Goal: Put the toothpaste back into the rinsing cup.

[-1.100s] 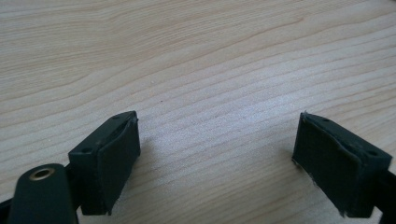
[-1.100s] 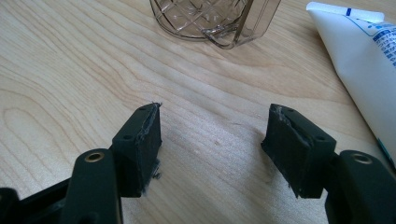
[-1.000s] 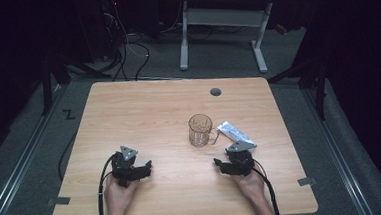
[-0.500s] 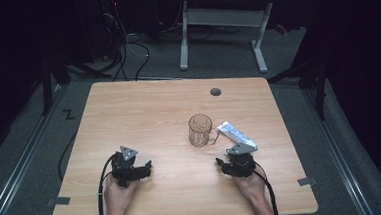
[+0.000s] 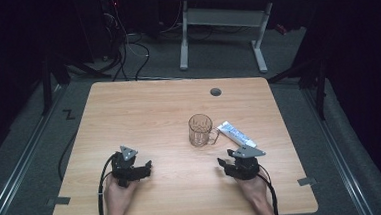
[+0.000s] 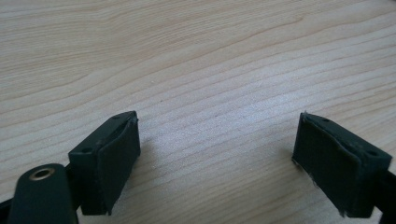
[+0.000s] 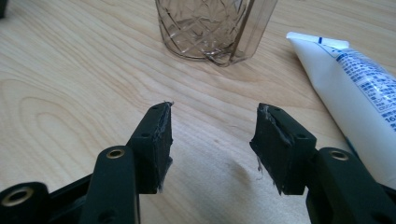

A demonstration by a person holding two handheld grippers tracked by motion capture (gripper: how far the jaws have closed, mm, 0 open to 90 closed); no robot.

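Note:
A clear cut-glass mug (image 5: 200, 129) stands right of the table's middle, with a white and blue tube (image 5: 235, 134) lying just to its right. My right gripper (image 5: 224, 164) rests low on the table in front of them. In the right gripper view it (image 7: 212, 144) points at the mug (image 7: 210, 28), with the tube (image 7: 355, 88) to the right of its jaws. Its jaws have just been closing, are still apart, and have only bare wood between them. My left gripper (image 5: 146, 169) sits at the front left, open over bare tabletop (image 6: 217, 158).
The wooden table (image 5: 143, 110) has a round cable hole (image 5: 215, 92) near its far edge. Behind it stands another desk on white legs (image 5: 221, 25), with cables on the floor to the left. Dark floor surrounds the table.
The right gripper has shifted very slightly near the table's front right. The left hand, the mug and the tube have stayed where they were.

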